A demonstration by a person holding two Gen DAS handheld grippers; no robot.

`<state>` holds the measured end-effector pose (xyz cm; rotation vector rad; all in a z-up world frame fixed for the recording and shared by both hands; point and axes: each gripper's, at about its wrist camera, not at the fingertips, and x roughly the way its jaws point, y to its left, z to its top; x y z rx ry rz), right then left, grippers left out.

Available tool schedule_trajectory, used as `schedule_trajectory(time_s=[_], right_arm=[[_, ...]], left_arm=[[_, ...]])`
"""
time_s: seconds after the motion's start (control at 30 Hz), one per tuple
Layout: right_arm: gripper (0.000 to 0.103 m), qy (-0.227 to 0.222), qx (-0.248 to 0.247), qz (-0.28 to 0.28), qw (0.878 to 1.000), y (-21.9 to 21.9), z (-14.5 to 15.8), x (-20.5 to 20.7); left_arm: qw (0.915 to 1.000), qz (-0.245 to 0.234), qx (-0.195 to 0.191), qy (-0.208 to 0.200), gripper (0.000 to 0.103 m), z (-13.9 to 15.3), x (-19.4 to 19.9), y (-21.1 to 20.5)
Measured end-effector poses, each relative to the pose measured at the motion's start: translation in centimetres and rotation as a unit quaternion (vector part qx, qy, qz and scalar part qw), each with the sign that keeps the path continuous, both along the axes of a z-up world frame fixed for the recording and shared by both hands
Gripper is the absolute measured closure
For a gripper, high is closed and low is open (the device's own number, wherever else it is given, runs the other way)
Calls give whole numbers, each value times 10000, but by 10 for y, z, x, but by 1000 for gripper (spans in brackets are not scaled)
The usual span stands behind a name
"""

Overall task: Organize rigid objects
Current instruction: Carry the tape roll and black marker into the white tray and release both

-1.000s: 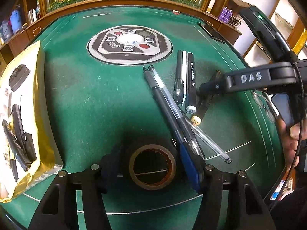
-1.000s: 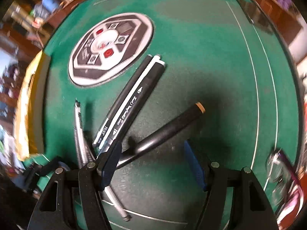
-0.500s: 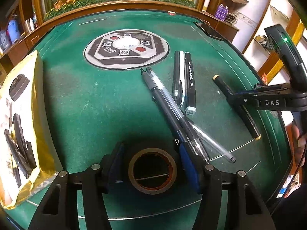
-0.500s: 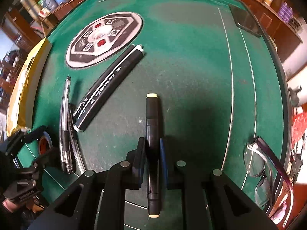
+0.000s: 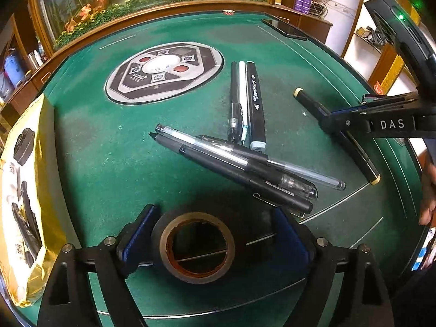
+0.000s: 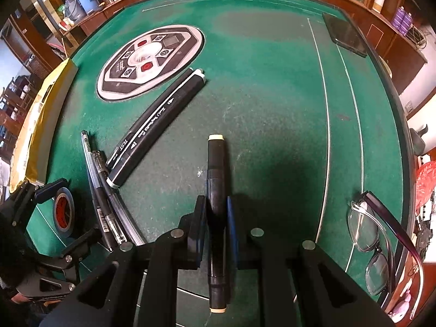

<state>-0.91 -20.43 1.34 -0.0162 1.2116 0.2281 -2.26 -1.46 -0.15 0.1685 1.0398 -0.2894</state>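
Markers and pens are spread on the green felt table [image 6: 272, 81]. Right gripper [image 6: 215, 226] is clamped on a black marker with cream end caps [image 6: 216, 179]; marker runs straight along the fingers, one cap ahead of the tips, the other back under the gripper body. It's well apart from the rest of the pens.

Left-forward of the right gripper: two black markers and a thin white pen lying side by side [image 6: 160, 117], far ends touching the edge of the round control panel [image 6: 150, 60]. Nearer left: a loose bunch of black and clear pens [image 5: 234, 163], crossing each other, one end touching the marker group. Right of the right gripper: a pair of glasses [image 6: 373, 231] near the table edge. A phone [image 6: 346, 35] lies far ahead-right at the rim.

Left gripper [image 5: 212, 237] straddles a roll of dark tape [image 5: 193, 248] lying flat. Jaws are opening: left pad against the roll, right pad clear of it with a gap. Pen bunch sits just ahead-right of its right finger, close enough to crowd it. A yellow package [image 5: 24, 199] lies at the far left.

Both grippers pitch steeply down at the table. A hand [image 5: 427, 190] shows at the right edge of the left view, behind the right gripper.
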Motion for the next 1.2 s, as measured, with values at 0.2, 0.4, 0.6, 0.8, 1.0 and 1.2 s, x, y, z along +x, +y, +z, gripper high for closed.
schedule_trajectory(time_s=[0.2, 0.4, 0.6, 0.8, 1.0, 1.2], right_arm=[[88, 84, 196, -51, 9998, -5, 0, 2], [88, 40, 229, 68, 9997, 3, 6, -1], [88, -281, 612, 202, 9975, 7, 28, -3], [88, -203, 755, 334, 9964, 16, 30, -4], [88, -319, 900, 585, 9937, 36, 44, -3], [88, -274, 1058, 1002, 9889, 77, 55, 1]], left_arm=[[9998, 164, -22, -59, 39, 6, 2, 6], [9991, 316, -292, -46, 40, 13, 2, 14], [9959, 586, -661, -196, 40, 32, 2, 30], [9940, 728, -774, -270, 40, 42, 2, 40], [9904, 965, -875, -462, 40, 61, 0, 62], [9819, 1432, -1070, -619, 39, 80, -3, 105]])
